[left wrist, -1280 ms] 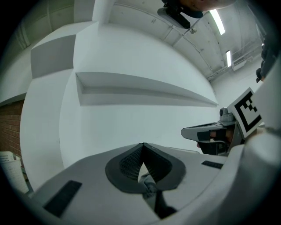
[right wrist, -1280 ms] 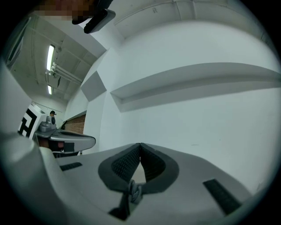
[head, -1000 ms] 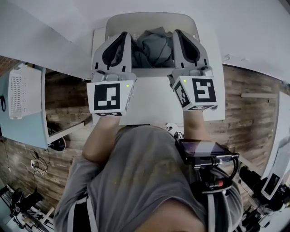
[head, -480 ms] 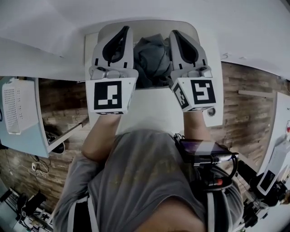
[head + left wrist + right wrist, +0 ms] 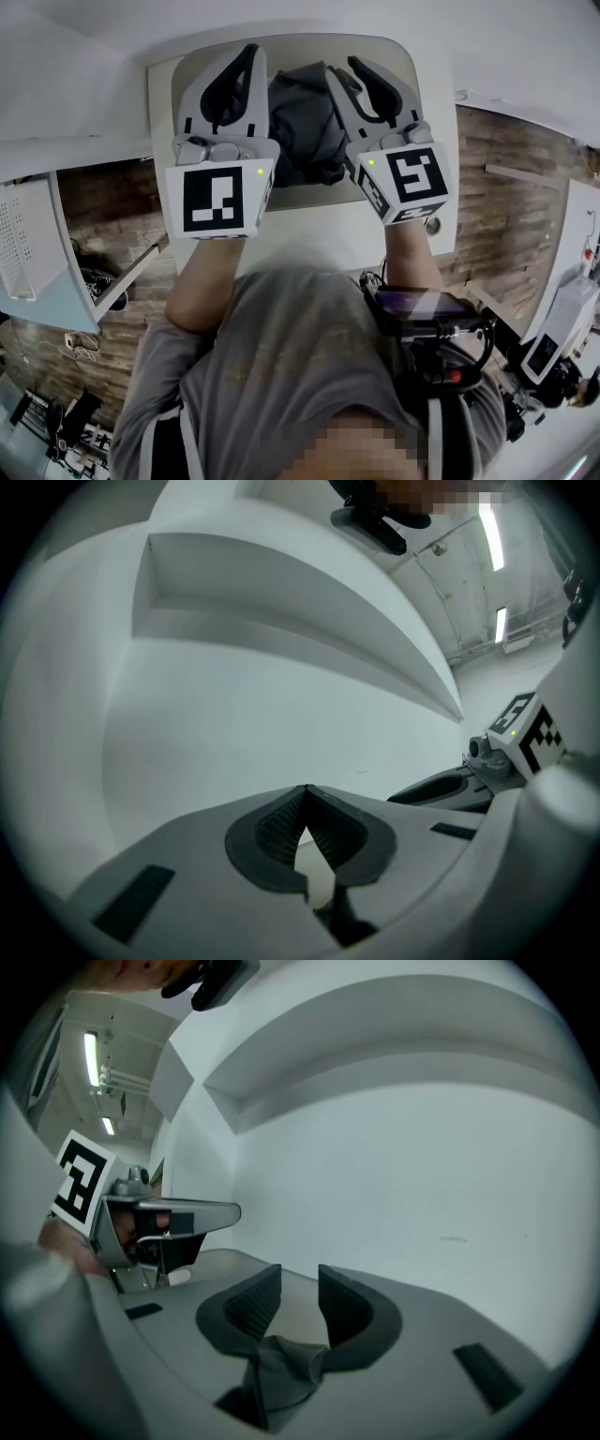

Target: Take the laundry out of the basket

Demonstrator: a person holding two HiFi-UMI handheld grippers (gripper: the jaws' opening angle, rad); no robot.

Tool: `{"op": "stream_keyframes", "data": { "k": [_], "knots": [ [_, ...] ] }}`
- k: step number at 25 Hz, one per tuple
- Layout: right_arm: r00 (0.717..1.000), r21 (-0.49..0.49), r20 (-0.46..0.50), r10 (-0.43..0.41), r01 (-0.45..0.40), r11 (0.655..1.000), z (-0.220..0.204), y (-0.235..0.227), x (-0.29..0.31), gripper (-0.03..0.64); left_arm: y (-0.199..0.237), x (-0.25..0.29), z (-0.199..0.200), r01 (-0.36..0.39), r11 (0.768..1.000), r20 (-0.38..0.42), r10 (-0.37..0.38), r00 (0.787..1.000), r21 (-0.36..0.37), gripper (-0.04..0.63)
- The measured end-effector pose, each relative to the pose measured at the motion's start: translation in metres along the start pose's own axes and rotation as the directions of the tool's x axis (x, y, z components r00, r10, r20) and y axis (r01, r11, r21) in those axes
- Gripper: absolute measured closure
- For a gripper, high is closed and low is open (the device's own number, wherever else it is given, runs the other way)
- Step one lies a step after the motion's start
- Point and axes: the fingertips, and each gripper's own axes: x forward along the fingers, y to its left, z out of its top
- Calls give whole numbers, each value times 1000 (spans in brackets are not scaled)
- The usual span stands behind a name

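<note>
The laundry [image 5: 305,117] is soft, matt grey cloth, heavily creased, and the basket [image 5: 300,47] around it is smooth white plastic with a dull finish. The tabletop [image 5: 319,230] is plain, smooth and white, above a floor [image 5: 497,216] of rough-grained brown wood planks. The left claw [image 5: 305,789] has a matt pale-grey plastic shell and dark, finely ribbed pads [image 5: 277,825].

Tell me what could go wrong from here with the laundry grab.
1. The right gripper has its jaws apart; they have just been opening, with a fold of the grey garment between them near their roots, not at the pads. A grip there may slip on the lift.
2. The left gripper is shut and empty over the basket; going in like that, it would likely push cloth down, not take it.
</note>
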Motion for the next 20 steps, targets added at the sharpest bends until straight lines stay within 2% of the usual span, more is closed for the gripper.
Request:
{"op": "stream_keyframes", "data": {
  "k": [5,8,11,14,16,20],
  "knots": [
    [986,-37,-130,109,-115,993,-30,5,19,377,5,12,-11,-3,999,-12,3,1000,-33,588],
    [960,-28,-217,175,-185,982,-51,10,28,297,9,15,-16,-6,999,-22,5,1000,-52,588],
    [928,-3,-285,238,-249,968,-69,18,33,259,15,15,-21,-13,997,-29,11,1000,-74,588],
    [878,6,-387,281,-302,953,-90,26,35,195,20,15,-24,-15,996,-31,12,999,-91,588],
    [835,8,-459,302,-336,942,-106,31,34,161,21,16,-25,-10,995,-30,7,1000,-96,588],
    [711,53,-588,387,-443,895,-139,53,22,129,22,18,-28,-1,993,-33,-3,999,-116,588]
  ]
}}
